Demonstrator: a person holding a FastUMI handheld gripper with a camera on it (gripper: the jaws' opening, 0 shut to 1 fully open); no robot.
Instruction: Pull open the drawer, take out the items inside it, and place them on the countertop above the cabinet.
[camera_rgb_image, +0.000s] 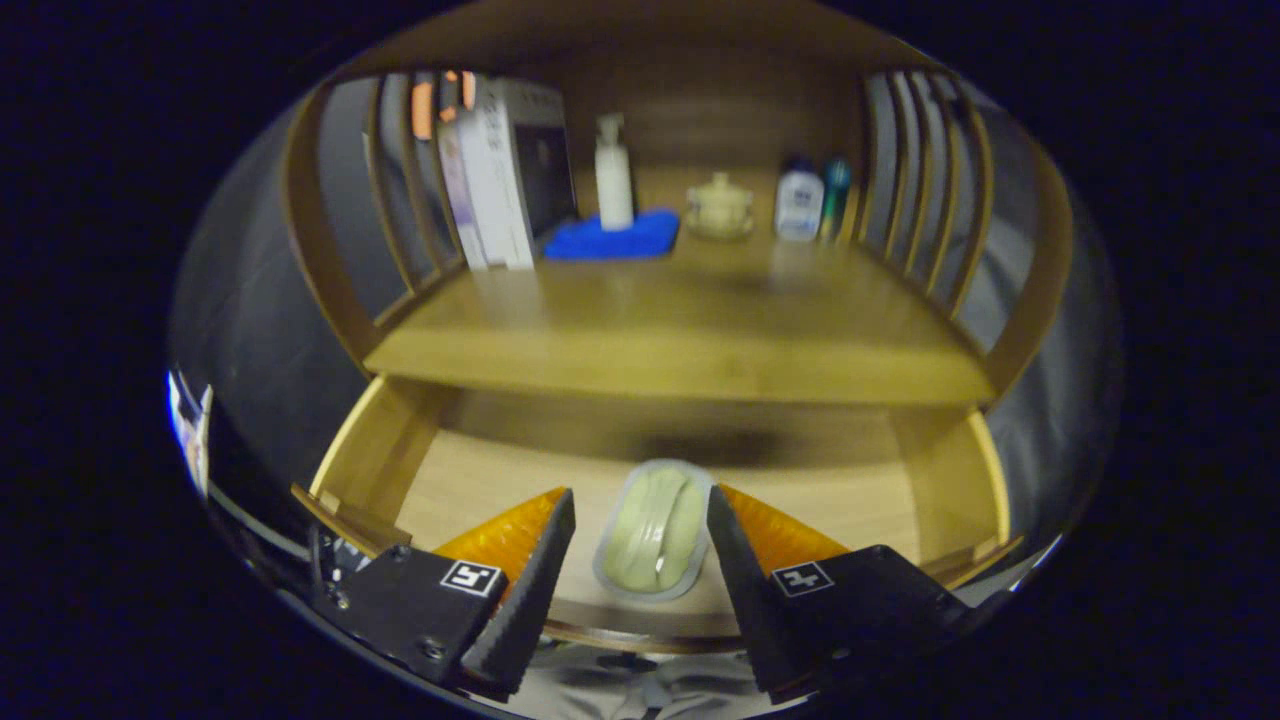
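The wooden drawer (380, 460) is pulled open below the countertop (680, 330) of the cabinet. On the drawer's floor lies a pale green oval container with a clear rim (655, 530). My gripper (640, 505) hangs over the drawer, open, with one finger on each side of the container. Small gaps show between the fingers and the container's sides, so neither finger presses on it.
At the back of the countertop stand several books (495, 180), a white pump bottle (614, 175) on a blue cloth (610, 238), a small lidded jar (719, 208) and two bottles (800, 203). Curved slatted wooden sides (925, 190) flank the countertop. The drawer's front edge (640, 630) lies under the fingers.
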